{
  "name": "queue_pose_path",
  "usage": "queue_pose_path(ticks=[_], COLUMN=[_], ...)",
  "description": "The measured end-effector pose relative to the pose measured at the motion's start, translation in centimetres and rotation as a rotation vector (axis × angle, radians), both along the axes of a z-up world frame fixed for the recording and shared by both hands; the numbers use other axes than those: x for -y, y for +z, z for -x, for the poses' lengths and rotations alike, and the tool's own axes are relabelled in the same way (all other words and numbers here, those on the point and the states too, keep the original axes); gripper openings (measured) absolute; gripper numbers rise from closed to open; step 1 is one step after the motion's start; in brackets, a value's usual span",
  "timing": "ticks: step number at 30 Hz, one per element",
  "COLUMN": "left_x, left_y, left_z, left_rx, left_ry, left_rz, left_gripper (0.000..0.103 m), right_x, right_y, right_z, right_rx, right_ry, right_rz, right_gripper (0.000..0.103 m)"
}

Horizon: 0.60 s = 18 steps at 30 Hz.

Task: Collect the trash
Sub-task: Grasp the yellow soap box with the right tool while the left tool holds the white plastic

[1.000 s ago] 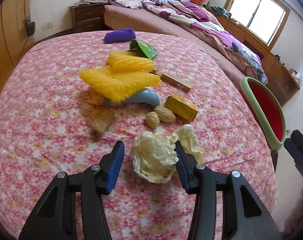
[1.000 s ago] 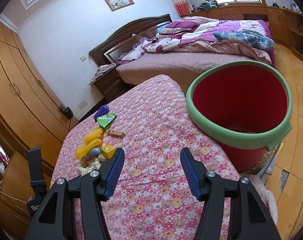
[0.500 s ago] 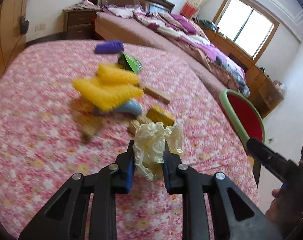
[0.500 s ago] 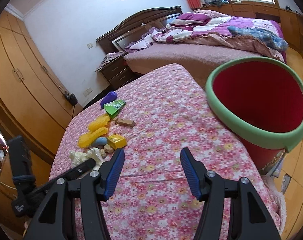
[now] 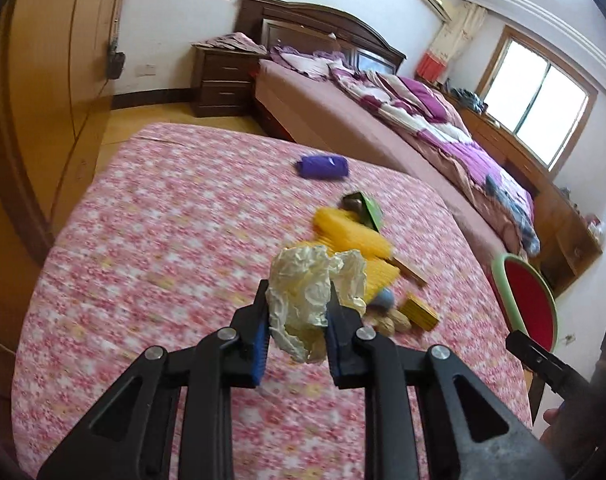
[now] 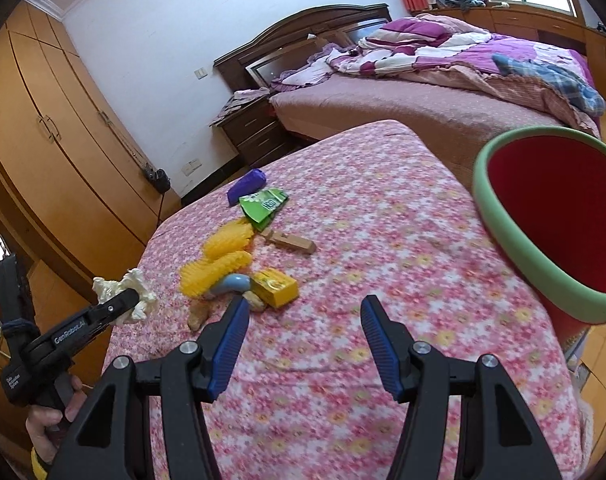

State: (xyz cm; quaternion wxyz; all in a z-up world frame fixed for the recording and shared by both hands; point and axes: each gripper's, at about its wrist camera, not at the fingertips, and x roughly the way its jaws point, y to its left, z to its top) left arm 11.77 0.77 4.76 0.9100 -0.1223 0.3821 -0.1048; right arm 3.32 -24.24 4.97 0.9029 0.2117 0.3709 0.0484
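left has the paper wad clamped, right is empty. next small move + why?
Probably carry the crumpled paper across to the red bin and hold it over the opening before releasing. The left gripper is shut on the wad and has it clear of the floral cover; the bin stands off the bed's far edge with its mouth unobstructed. The right gripper is open and holds nothing.

A dark wooden nightstand [image 6: 255, 126] stands beside an unmade bed [image 6: 443, 80], with wooden wardrobes [image 6: 51, 136] along the wall.
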Motion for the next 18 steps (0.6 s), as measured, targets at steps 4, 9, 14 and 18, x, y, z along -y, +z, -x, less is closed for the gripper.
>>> queue_pose_path(ticks=[4, 9, 14, 18], left_x=[-0.6, -0.4, -0.7, -1.5], left_y=[-0.7, -1.6, -1.4, -1.3], left_z=[-0.6, -1.0, -2.1, -2.5], left_rx=[-0.009, -0.025, -0.012, -0.003], left_ry=[0.007, -0.004, 0.008, 0.035], left_rz=[0.011, 0.021, 0.009, 0.025], left_gripper=[0.023, 0.023, 0.023, 0.023], right_x=[-1.0, -2.6, -3.6, -4.1], right_y=[-0.4, -1.7, -3.0, -4.0], right_z=[-1.8, -4.3, -6.5, -7.5], right_rx=[-0.01, -0.041, -0.069, -0.081], right_ry=[0.018, 0.046, 0.058, 0.046], right_rz=[-0.008, -0.007, 0.037, 0.055], right_gripper=[0.061, 0.061, 0.061, 0.061])
